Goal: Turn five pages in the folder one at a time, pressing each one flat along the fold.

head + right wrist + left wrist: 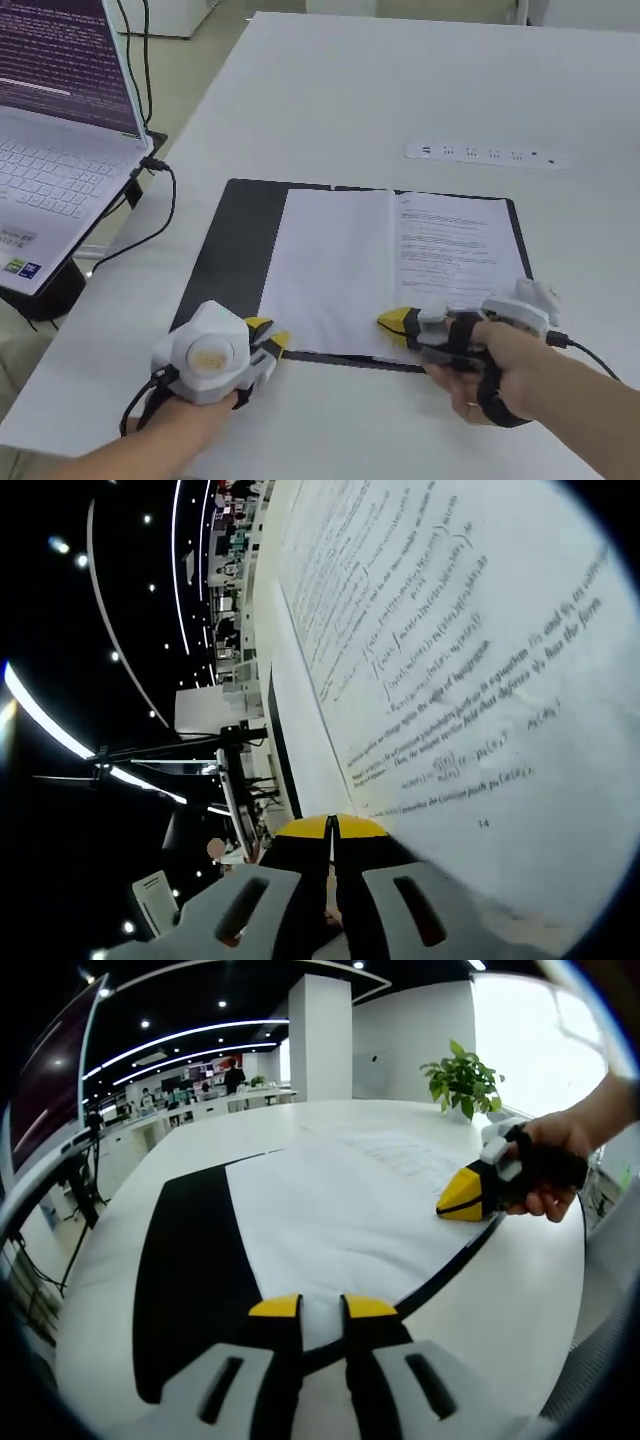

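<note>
While I look down through the head view, the folder (235,250) lies open on the white table (330,80) across the middle of the frame, a blank page (330,265) on its left half and a printed page (455,250) on its right. My left gripper (268,335) sits at the lower left with its yellow tips just at the folder's near edge, below the blank page. My right gripper (392,321) is at the lower right, its yellow tip lying on the bottom of the printed page close to the fold. A laptop (60,130) fills the upper left with a dark cable (150,220) running from it, and a power strip (485,154) lies beyond the folder at the upper right. From the left gripper view, my left gripper (320,1307) has its jaws a narrow gap apart with nothing between them, pointing at the folder (195,1260) and its blank page (330,1210); my right gripper (462,1195) rests on the paper at the right of the frame, and a plant (462,1075) stands far behind it. From the right gripper view, my right gripper (332,825) has its jaws pressed together at the bottom, and the printed page (450,680), with lines of formulas, spreads over the right side; whether a sheet is caught between the tips I cannot tell.
</note>
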`<state>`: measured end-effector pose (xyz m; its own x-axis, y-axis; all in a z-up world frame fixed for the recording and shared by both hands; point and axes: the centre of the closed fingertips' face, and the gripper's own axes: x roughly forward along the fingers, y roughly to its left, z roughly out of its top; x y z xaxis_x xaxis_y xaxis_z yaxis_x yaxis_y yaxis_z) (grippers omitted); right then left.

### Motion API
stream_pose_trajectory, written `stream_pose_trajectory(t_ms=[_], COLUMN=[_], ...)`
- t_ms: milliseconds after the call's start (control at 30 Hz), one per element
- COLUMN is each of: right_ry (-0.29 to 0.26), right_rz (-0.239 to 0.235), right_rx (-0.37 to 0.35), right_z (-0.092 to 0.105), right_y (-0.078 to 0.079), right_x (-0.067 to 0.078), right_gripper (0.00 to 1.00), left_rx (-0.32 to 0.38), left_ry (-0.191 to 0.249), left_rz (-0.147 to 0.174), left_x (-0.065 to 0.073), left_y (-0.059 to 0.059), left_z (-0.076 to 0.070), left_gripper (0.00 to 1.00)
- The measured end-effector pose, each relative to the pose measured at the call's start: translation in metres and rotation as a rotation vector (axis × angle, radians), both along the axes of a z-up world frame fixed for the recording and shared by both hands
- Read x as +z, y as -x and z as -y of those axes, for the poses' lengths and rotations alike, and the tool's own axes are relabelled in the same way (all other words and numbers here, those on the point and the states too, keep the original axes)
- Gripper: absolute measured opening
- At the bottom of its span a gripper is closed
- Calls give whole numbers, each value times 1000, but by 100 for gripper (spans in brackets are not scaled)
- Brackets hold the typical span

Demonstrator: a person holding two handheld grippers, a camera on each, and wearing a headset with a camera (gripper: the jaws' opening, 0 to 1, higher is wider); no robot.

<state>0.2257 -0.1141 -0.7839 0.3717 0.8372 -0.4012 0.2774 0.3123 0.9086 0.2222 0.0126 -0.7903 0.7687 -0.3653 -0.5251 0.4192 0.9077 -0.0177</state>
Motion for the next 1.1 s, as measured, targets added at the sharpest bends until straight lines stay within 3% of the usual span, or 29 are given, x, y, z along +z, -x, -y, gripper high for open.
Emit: stream_pose_trajectory(t_ms=[167,267,333,367,400,467,533,567,600,633,667,867,933,1100], right_ry=[-12,-22,38,21,-26,-67,-48,-24,6,29,56,440,519,579], right_rz=[-21,-61,-68,-69,-45,-16,72,118,164,223,246,566,627,693], right_rx=[-26,-39,-13,-22,-66,-82,-86,-98,-116,-118,-131,-185,-182,-212], right_z=[4,7,14,15,17,21,30,40,45,53,60,131,147,163], right_y=[23,36,53,57,55,61,65,65,66,69,70,73,76,81], right_x=[-4,-8,-17,-14,-4,12,28,37,47,60,67,111,119,135], right_gripper=[0,0,0,0,0,0,0,0,0,0,0,0,3,26], left_rx=[2,6,21,25,30,30,75,84,87,96,94,92,90,123], left_ry=[-8,-11,-6,-6,3,30,47,61,83,116,141,180,180,211], left_rz=[-10,-21,-41,-52,-84,-130,-205,-214,-207,-186,-152,-85,-62,-31], left_x=[1,1,1,2,2,3,6,8,14,21,33,79,91,111], left_y=[0,0,-1,-1,0,3,10,11,11,11,11,31,39,53], left_z=[0,0,0,0,2,8,7,8,8,10,11,8,6,-1], left_gripper=[13,13,13,13,15,21,25,24,24,25,26,36,37,40])
